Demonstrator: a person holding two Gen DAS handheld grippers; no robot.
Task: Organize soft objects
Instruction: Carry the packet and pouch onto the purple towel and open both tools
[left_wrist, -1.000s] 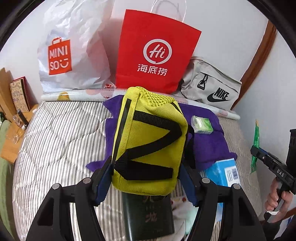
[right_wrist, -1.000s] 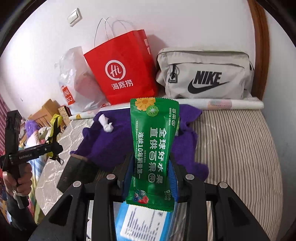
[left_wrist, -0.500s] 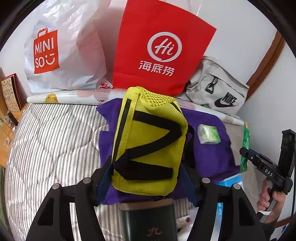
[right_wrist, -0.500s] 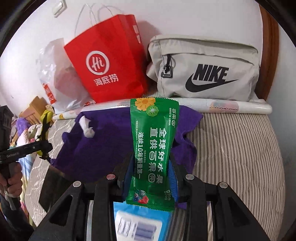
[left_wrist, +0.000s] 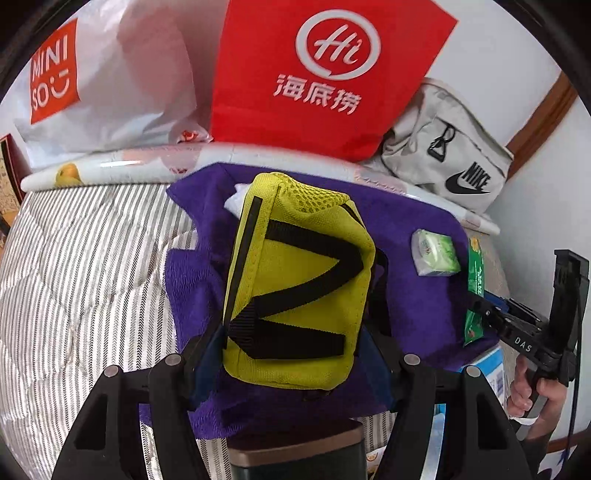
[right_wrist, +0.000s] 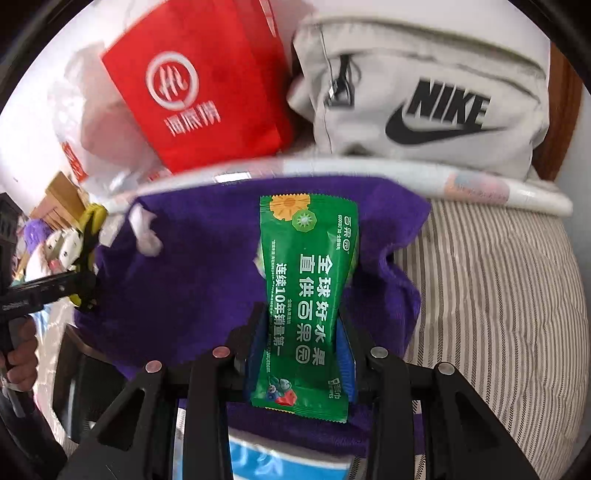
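Note:
My left gripper (left_wrist: 291, 350) is shut on a yellow pouch with black straps (left_wrist: 295, 288), held above a purple towel (left_wrist: 417, 295) on the striped bed. My right gripper (right_wrist: 301, 332) is shut on a green wet-wipe packet (right_wrist: 308, 295), held over the same purple towel (right_wrist: 192, 280). A small green tissue pack (left_wrist: 434, 253) and a crumpled white tissue (right_wrist: 146, 236) lie on the towel. The right gripper with its green packet shows at the right edge of the left wrist view (left_wrist: 476, 306). The left gripper and pouch show at the left of the right wrist view (right_wrist: 83, 273).
A red paper bag (left_wrist: 317, 74), a white Miniso bag (left_wrist: 92, 85) and a grey Nike bag (right_wrist: 424, 99) stand against the wall behind a rolled poster (left_wrist: 122, 168). A dark box (left_wrist: 299, 458) and a blue box (right_wrist: 280, 461) lie near the bed's front.
Both grippers have moved forward toward the wall, holding their objects. The bags now look larger and nearer, and the towel lies under both grippers.

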